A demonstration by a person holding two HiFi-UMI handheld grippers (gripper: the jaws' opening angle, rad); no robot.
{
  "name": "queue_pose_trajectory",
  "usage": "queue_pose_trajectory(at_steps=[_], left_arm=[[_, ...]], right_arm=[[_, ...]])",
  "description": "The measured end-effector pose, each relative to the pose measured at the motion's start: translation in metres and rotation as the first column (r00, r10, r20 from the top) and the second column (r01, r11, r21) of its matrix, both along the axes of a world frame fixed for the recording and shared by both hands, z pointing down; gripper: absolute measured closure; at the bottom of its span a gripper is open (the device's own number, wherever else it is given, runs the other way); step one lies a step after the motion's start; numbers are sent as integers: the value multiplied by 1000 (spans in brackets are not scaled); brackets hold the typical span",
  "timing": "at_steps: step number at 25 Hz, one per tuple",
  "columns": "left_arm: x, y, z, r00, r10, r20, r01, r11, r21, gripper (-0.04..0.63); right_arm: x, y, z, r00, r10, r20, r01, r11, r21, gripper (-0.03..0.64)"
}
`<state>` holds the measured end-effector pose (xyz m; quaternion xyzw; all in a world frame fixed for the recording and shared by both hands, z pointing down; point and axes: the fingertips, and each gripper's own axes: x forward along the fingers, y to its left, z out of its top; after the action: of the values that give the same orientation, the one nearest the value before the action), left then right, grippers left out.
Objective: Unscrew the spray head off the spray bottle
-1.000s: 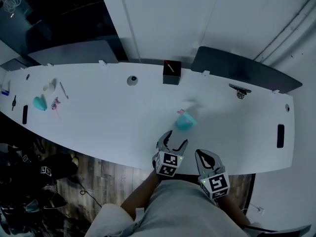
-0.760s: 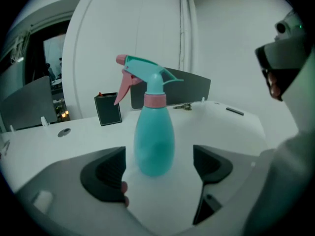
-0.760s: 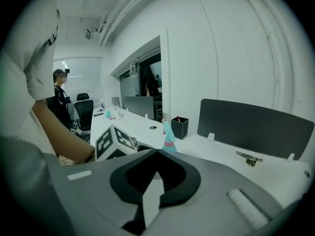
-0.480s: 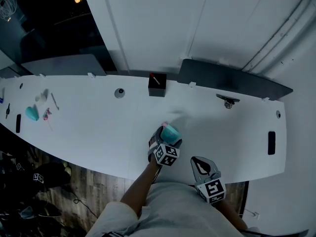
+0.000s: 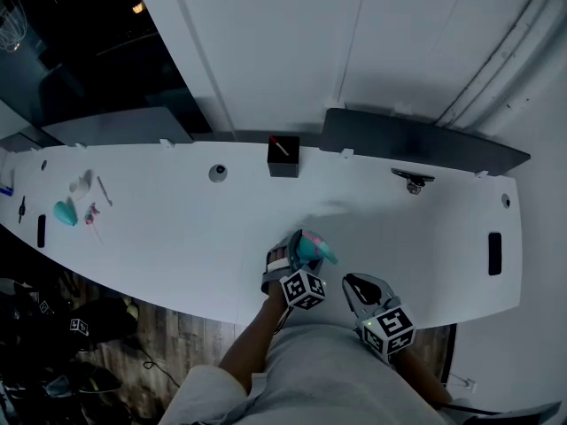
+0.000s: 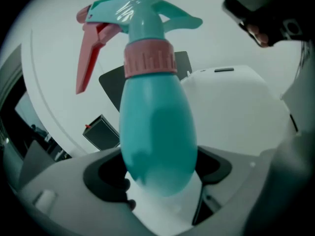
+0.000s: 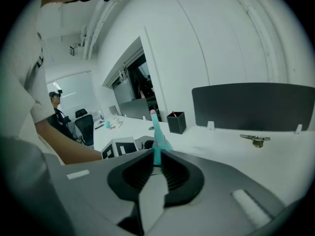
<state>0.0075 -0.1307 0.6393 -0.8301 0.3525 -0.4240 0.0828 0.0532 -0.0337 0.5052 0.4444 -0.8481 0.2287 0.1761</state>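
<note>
The teal spray bottle (image 6: 157,136) has a pink collar (image 6: 149,58), a teal spray head (image 6: 142,14) and a pink trigger (image 6: 91,53). My left gripper (image 6: 160,173) has just been closing, and its jaws now press on both sides of the bottle's lower body. In the head view the bottle (image 5: 312,248) leans right in the left gripper (image 5: 295,255), near the table's front edge. My right gripper (image 5: 356,283) sits just to the right of it, shut and holding nothing. Past the shut jaws in the right gripper (image 7: 156,173) view, the bottle (image 7: 157,149) stands ahead.
On the white table (image 5: 177,228), a black pen holder (image 5: 283,156) and a small round object (image 5: 217,173) sit near the back, and a metal clip (image 5: 412,181) back right. A dark partition (image 5: 416,140) lines the rear. Small items (image 5: 71,206) lie far left, and a black slab (image 5: 494,253) far right.
The left gripper moved forward from the table edge to the bottle and took hold of its body. The bottle now leans right. The right gripper stayed near the front edge.
</note>
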Motion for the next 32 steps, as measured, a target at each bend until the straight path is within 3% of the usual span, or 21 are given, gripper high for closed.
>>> queue_pose_trajectory(at_steps=[2, 3, 6, 11, 13, 15, 18, 20, 22, 24, 26, 27, 28, 31, 32], left_arm=[[-8, 4, -10, 997, 20, 73, -24, 998, 51, 192], [-13, 7, -14, 993, 26, 112, -34, 997, 70, 193], [-29, 16, -23, 969, 46, 244, -74, 992, 104, 193], [-48, 29, -31, 907, 47, 419, -93, 992, 89, 193], [-45, 35, -35, 900, 64, 431, -101, 993, 63, 193], [-43, 40, -37, 893, 86, 441, -119, 992, 48, 193], [-49, 38, -34, 852, 96, 515, -158, 984, 78, 193], [-46, 40, -34, 852, 118, 510, -173, 983, 62, 193], [-43, 42, -34, 855, 141, 499, -189, 981, 47, 195], [-43, 43, -32, 848, 159, 505, -207, 978, 39, 195], [-40, 45, -30, 855, 174, 488, -217, 976, 32, 195], [-37, 46, -30, 862, 182, 473, -222, 974, 31, 195], [-34, 48, -30, 869, 191, 457, -229, 973, 29, 195], [-26, 55, -31, 885, 220, 410, -252, 967, 26, 195], [-25, 56, -32, 888, 223, 402, -258, 966, 34, 195]], right_arm=[[-10, -4, -6, 999, -42, 28, 42, 999, -10, 432], [-13, -6, -9, 998, -58, 34, 59, 998, -8, 417], [-23, -14, -13, 995, -88, 55, 89, 996, -19, 417], [-49, -22, -1, 977, -146, 155, 166, 978, -127, 417], [-53, -24, 5, 975, -155, 156, 178, 973, -145, 424], [-52, -24, 9, 976, -172, 134, 191, 970, -149, 486], [-50, -22, 12, 969, -211, 124, 230, 960, -161, 489], [-49, -20, 13, 965, -243, 101, 257, 954, -158, 489], [-48, -18, 11, 955, -297, 27, 298, 946, -131, 491], [-51, -14, 9, 918, -380, -117, 373, 925, -78, 491], [-56, -8, 6, 824, -470, -317, 491, 871, -13, 491], [-58, -5, 6, 750, -506, -427, 564, 826, 12, 491], [-59, 0, 6, 655, -529, -539, 641, 767, 26, 491], [-57, 12, 9, 307, -490, -816, 843, 539, -7, 491], [-56, 14, 10, 229, -460, -858, 875, 483, -25, 491]])
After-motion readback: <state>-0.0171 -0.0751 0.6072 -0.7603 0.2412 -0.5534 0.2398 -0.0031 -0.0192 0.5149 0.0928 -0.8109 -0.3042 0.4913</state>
